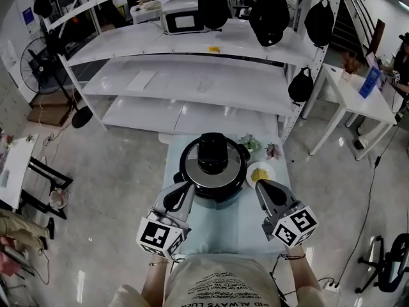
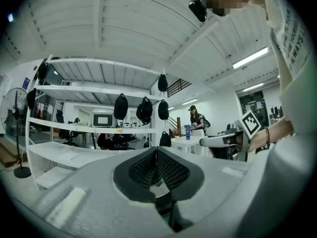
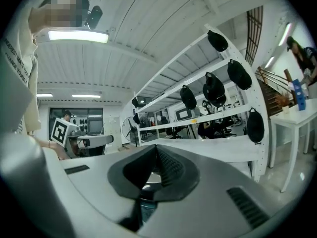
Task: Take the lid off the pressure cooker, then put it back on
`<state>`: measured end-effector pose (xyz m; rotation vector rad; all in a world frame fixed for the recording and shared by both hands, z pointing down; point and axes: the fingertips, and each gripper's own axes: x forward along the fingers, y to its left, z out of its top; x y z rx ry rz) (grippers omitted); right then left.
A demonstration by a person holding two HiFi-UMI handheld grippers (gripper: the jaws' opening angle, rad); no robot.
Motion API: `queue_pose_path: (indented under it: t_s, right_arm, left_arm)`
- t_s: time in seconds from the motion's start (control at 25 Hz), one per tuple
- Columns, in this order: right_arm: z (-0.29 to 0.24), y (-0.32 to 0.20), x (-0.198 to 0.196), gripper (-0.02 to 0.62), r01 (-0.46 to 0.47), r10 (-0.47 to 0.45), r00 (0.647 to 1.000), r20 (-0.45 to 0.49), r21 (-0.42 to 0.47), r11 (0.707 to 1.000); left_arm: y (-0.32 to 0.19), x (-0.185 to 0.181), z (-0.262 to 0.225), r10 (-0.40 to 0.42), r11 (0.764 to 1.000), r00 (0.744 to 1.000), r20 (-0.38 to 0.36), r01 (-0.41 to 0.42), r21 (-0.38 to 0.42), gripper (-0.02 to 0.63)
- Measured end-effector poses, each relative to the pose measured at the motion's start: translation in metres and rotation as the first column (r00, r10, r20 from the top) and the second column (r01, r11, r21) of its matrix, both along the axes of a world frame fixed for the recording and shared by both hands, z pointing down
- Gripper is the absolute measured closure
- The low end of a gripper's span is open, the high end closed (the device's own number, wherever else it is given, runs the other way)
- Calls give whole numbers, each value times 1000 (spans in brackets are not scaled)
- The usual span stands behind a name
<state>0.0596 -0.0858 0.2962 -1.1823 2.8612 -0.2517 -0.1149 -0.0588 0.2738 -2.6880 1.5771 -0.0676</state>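
The pressure cooker (image 1: pixel 192 178) stands on the light blue table (image 1: pixel 217 232) with its lid (image 1: pixel 213 160) on, a black knob on top of it. My left gripper (image 1: pixel 188 185) hovers at the cooker's near left side and is shut with nothing in it. My right gripper (image 1: pixel 259 185) hovers at the near right, also shut and holding nothing. Neither touches the cooker. In the left gripper view the pads (image 2: pixel 166 168) meet with nothing between them, and the right gripper (image 2: pixel 223 142) shows across. The right gripper view shows its pads (image 3: pixel 166 166) closed too.
A small white dish with yellow food (image 1: pixel 261 173) sits just right of the cooker, close to my right gripper. Greenery (image 1: pixel 252 144) lies behind it. White shelving (image 1: pixel 192 82) with a microwave (image 1: pixel 182 15) and hanging black bags (image 1: pixel 268 15) stands beyond the table.
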Motion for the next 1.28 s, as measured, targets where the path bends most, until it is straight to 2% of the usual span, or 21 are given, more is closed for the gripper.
queue_pose_path:
  t_s: [0.16,0.32,0.92,1.28]
  right_arm:
    - [-5,-2,13,589,-57,57,998,39,6,998]
    - [-8,-4,19,591,-86,86,995,40,9,996]
    - [1,-2,24,591,-101,101,995,-17,35,994]
    - [5,-4,26,591,-105,106,994,-17,44,994]
  left_arm:
    - [2,-3,-1,-29,999,1000,3,29,20,581]
    - [-1,-5,2,-54,998,998,12,54,21,581]
    - [-3,-4,14,-66,998,997,27,66,-13,580]
    - [-4,-6,22,-71,997,997,40,72,-32,580]
